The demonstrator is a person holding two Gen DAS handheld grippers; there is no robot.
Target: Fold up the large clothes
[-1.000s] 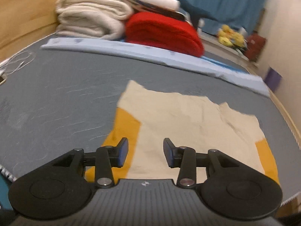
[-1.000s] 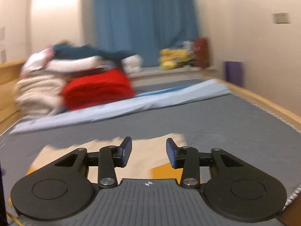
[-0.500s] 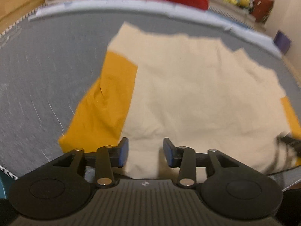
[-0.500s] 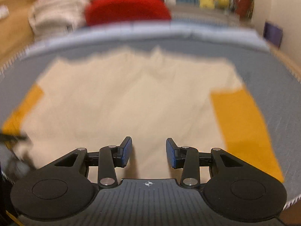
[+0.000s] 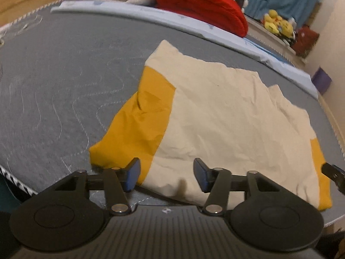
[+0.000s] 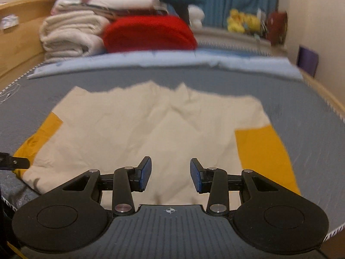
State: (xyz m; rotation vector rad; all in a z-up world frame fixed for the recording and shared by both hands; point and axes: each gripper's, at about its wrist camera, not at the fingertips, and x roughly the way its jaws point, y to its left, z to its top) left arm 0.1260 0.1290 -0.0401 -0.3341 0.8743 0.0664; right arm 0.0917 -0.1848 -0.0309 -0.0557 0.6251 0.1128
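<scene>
A cream shirt (image 5: 226, 116) with orange sleeves (image 5: 138, 125) lies spread flat on a grey mattress (image 5: 54, 86), its near hem by the mattress edge. The left gripper (image 5: 167, 176) hovers over the hem at the shirt's 7 o'clock corner; its jaws, which just closed a little, stand apart and hold nothing. The right gripper (image 6: 170, 177) hovers over the hem toward 5 o'clock, jaws apart and empty. Folded blankets (image 6: 148, 33) are stacked at 12 o'clock.

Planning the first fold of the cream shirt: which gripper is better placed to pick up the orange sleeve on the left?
Left. The left gripper hangs open beside the orange sleeve; the right gripper is over the cream shirt.
</scene>
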